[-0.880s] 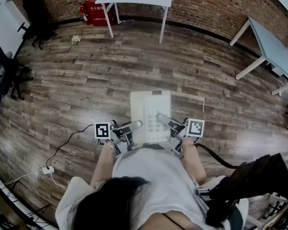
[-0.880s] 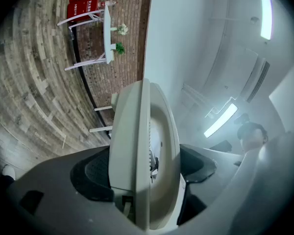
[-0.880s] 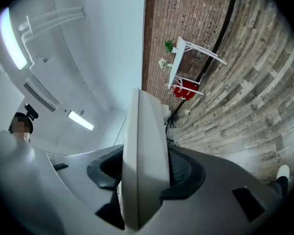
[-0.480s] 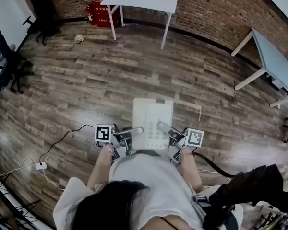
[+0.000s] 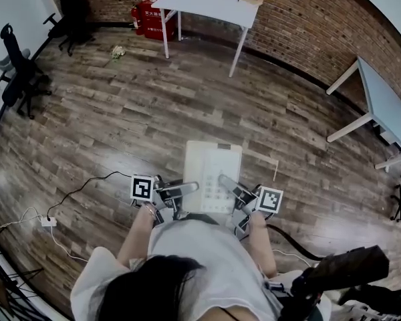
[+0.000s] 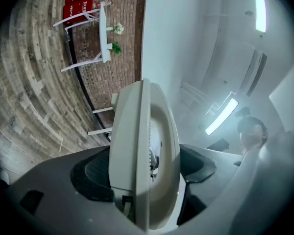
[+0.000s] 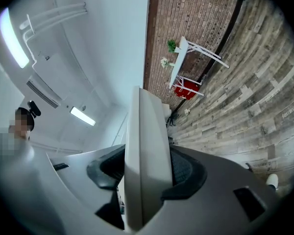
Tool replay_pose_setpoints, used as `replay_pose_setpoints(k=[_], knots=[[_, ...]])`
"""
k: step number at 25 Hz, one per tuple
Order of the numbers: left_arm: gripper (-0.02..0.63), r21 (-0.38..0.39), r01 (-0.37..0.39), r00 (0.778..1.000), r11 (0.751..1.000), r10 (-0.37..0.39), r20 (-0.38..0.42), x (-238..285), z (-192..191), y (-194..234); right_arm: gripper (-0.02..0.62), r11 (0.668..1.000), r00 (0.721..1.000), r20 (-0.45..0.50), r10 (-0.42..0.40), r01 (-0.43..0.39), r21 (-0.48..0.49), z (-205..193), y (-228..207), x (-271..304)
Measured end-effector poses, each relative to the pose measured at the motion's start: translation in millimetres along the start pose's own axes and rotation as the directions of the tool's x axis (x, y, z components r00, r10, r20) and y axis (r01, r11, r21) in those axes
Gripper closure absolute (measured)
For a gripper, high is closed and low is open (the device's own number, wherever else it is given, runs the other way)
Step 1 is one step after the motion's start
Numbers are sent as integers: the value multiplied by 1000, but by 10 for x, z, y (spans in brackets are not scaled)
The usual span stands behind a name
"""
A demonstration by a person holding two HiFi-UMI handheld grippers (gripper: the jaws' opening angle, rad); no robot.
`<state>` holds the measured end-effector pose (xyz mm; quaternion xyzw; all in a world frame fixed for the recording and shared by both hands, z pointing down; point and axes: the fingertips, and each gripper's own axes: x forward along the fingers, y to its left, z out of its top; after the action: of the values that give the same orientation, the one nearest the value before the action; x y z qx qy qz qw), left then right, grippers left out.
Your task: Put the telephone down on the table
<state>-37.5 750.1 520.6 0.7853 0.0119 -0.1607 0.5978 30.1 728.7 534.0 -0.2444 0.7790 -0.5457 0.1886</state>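
A white desk telephone [image 5: 212, 176] with a keypad is held flat in front of the person, high above the wooden floor. My left gripper [image 5: 177, 191] is shut on its left edge and my right gripper [image 5: 230, 184] on its right edge. In the left gripper view the telephone [image 6: 142, 151] stands edge-on between the dark pads of that gripper [image 6: 144, 173]. The right gripper view shows the telephone [image 7: 144, 146] the same way, pinched in that gripper [image 7: 147, 173]. A white table [image 5: 207, 2] stands far ahead by the brick wall.
Red fire extinguishers [image 5: 146, 15] stand left of the white table. Black office chairs [image 5: 17, 72] are at the left wall. A second pale table [image 5: 381, 99] is at the right. A cable with a power strip [image 5: 47, 221] lies on the floor at left.
The white table and the brick wall have come lower and nearer in the head view. The telephone has stayed gripped between both grippers in front of the person.
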Motion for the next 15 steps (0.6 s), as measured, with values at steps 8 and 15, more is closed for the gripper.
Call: replay_pose_setpoints(k=[8, 15], knots=[[229, -1, 3, 1000, 1000, -3, -3, -22, 173, 77, 376, 1000, 1000, 10, -6, 6, -9, 104, -84, 134], [230, -11, -6, 1000, 1000, 6, -4, 49, 578, 214, 376, 1000, 1000, 12, -13, 13, 9, 419, -222, 393]])
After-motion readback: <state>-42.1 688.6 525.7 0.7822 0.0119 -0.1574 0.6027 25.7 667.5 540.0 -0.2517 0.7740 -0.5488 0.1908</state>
